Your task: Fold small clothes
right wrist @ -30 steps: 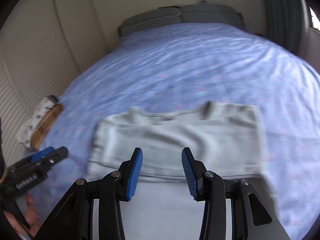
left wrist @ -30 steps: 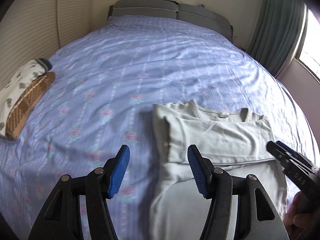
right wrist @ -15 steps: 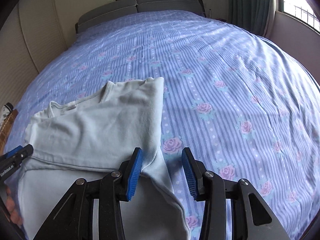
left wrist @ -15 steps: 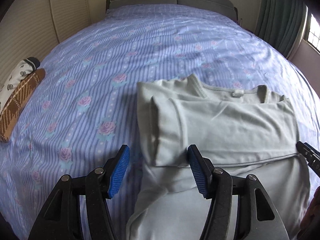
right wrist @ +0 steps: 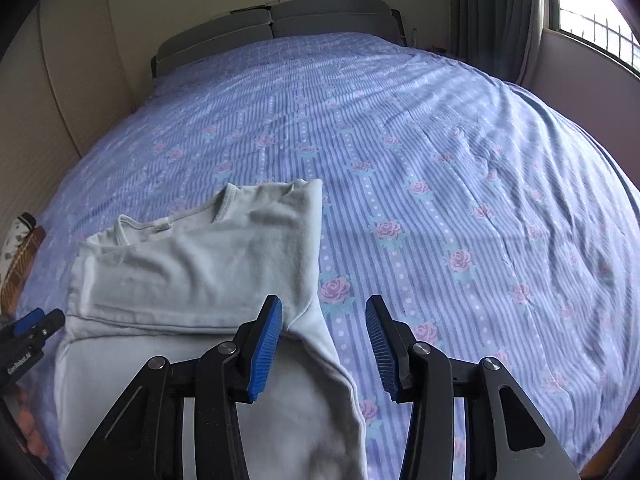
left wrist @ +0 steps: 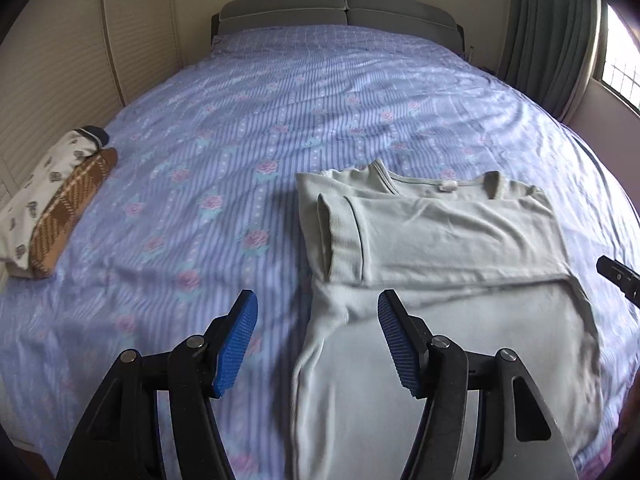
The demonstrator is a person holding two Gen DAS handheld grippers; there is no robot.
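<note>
At the far left edge of the bed (left wrist: 280, 92), against the slatted wall, lay a small stack of folded clothes (left wrist: 52, 204): a white printed piece with a brown checked one beside it. The bed carried a lilac striped sheet with pink roses, and a grey headboard (left wrist: 340, 10) stood at its far end.

The left tongs (left wrist: 318, 340) hung above the sheet with their blue pads well apart and nothing between them but air; the left edge of the pale green garment (left wrist: 440, 240) showed in the gap below them, untouched. The garment lay flat on the near part of the bed, neckline towards the headboard, with its sleeves folded in across the chest and its lower part running towards the camera.

The right tongs (right wrist: 324, 348) were over the garment's (right wrist: 192, 272) right edge, their jaws opening, moderately apart. The left pad stood above the cloth and the right pad above bare sheet; whether the left pad touched the cloth could not be told, but nothing was clamped. At the right, a dark curtain (left wrist: 548, 28) hung beside a bright window (left wrist: 620, 56).
</note>
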